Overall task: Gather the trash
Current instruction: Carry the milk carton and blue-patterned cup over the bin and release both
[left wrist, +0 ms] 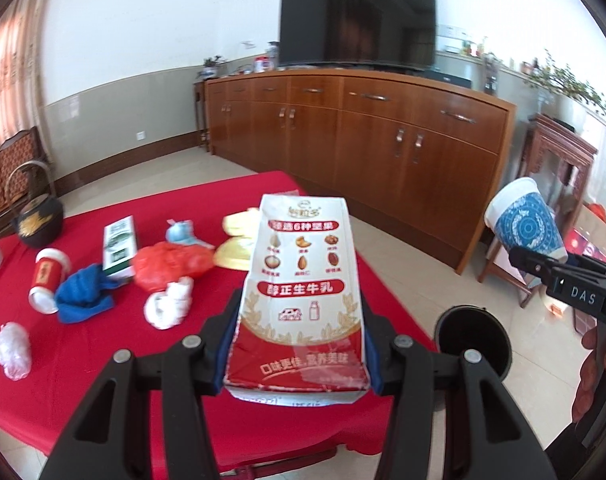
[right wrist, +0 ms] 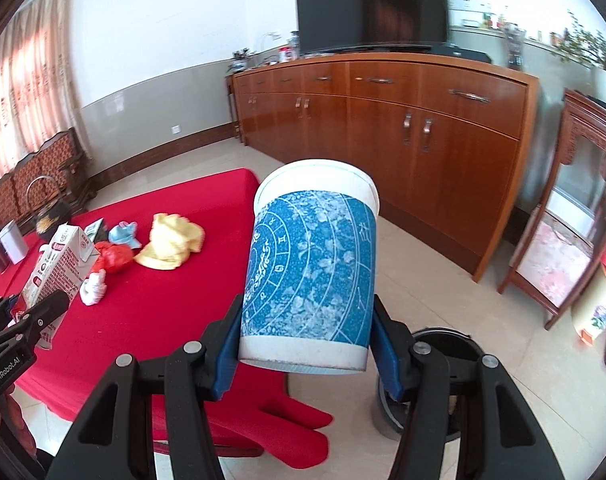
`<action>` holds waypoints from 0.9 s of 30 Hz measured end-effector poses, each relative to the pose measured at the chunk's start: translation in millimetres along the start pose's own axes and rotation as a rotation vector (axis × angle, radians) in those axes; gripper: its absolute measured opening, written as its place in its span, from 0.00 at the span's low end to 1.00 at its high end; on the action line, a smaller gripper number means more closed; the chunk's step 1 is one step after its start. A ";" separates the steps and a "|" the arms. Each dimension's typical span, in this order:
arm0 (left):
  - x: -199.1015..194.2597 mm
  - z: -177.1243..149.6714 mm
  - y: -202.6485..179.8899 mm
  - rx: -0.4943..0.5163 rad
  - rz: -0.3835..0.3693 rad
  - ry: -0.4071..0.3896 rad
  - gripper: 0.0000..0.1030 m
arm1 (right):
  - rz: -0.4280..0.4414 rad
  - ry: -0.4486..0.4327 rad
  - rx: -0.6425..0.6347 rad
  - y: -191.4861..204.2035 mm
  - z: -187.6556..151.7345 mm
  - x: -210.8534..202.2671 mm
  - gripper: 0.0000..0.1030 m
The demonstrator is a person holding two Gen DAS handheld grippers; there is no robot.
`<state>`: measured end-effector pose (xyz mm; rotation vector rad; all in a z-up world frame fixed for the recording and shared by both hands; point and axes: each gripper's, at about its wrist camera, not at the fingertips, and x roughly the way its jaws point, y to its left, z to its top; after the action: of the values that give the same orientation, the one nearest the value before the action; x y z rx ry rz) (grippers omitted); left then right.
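While both loads hang near the black trash bin (left wrist: 473,338), the left gripper (left wrist: 299,344) pinches a milk carton (left wrist: 303,292) and the right gripper (right wrist: 307,354) pinches a blue paper cup (right wrist: 311,276). Letting go short of the bin's mouth would likely drop either onto the floor. Only the left view shows the bin's open mouth; the right view shows just its rim behind the cup.

Left wrist cam: looks along left gripper (left wrist: 299,340), pitched down over red table (left wrist: 103,340), milk carton (left wrist: 303,280) close, frame centre. Right wrist cam: same heading, offset right, paper cup (right wrist: 309,280) close. Shared: table, wooden cabinet (left wrist: 383,140), TV (left wrist: 359,20); each sees other gripper at frame edge.
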<state>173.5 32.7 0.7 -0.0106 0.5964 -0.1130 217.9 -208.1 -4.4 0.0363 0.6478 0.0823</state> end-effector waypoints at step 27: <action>70.7 -13.0 -169.7 0.196 -0.231 0.136 0.51 | -0.127 0.084 0.045 -165.5 -51.3 -2.3 0.58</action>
<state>206.8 -143.4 -42.4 0.1188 0.7163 -0.3984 195.9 -372.7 -53.7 0.0346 0.7346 -0.0536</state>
